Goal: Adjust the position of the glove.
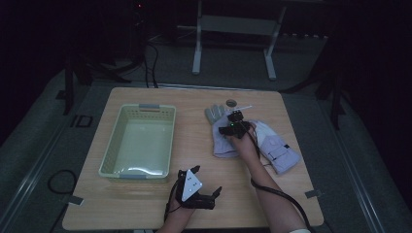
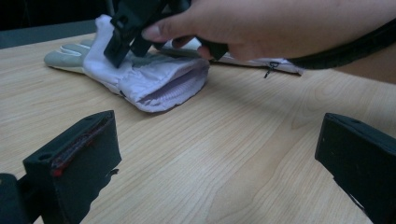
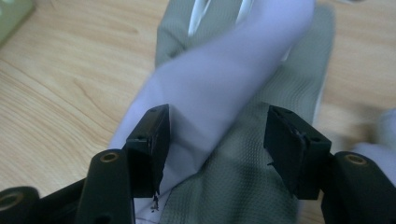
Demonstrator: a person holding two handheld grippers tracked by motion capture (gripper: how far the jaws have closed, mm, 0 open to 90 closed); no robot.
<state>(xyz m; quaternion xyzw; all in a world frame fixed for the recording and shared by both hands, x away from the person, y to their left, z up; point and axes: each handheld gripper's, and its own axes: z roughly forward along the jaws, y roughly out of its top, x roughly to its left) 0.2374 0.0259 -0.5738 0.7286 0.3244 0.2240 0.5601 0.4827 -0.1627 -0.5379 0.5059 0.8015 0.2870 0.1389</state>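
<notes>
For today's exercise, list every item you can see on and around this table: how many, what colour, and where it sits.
Table: one, light wood, centre of the high view.
Basket: one, pale green, left half of the table.
Gloves: two, white with grey, right half; the second lies further right.
Small round object: one, dark, far edge; too small to identify.
Metal stand: one, grey, floor beyond the table.
Left claw: black, jaws apart, near edge.
Right claw: black, jaws either side of a glove fold.

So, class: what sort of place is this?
Probably a dim recording lab: a lone light wooden table on grey floor, hand-held black grippers, and staged props, a pale green plastic basket and white-and-grey gloves.
</notes>
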